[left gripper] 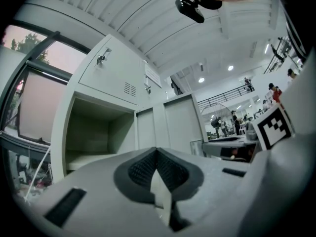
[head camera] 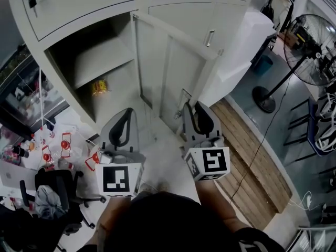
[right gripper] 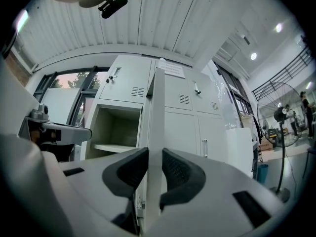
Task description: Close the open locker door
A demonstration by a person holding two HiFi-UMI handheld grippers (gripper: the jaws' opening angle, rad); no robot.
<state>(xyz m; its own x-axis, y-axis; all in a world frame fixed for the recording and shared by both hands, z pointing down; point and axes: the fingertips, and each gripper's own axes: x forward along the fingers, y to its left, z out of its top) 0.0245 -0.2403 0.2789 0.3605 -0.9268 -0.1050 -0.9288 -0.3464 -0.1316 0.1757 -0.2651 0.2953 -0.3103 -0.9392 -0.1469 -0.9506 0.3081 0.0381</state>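
The grey locker's open compartment [head camera: 97, 62] faces me, and its door [head camera: 168, 70] swings out toward me. My right gripper [head camera: 191, 109] reaches the door's free edge. In the right gripper view that edge [right gripper: 157, 112] runs upright between the two pads of this gripper [right gripper: 154, 163], and both pads lie against it. My left gripper [head camera: 126, 117] is held to the left, in front of the open compartment [left gripper: 94, 137]. Its jaws [left gripper: 157, 154] are shut with nothing between them. A small yellow packet [head camera: 100, 86] lies on the locker's lower shelf.
A standing fan [head camera: 315, 46] and its cable are at the right, beyond a wooden platform [head camera: 252, 151]. A white box [head camera: 247, 41] stands beside the lockers. At the lower left are an office chair [head camera: 52, 193] and a cluttered table [head camera: 50, 151].
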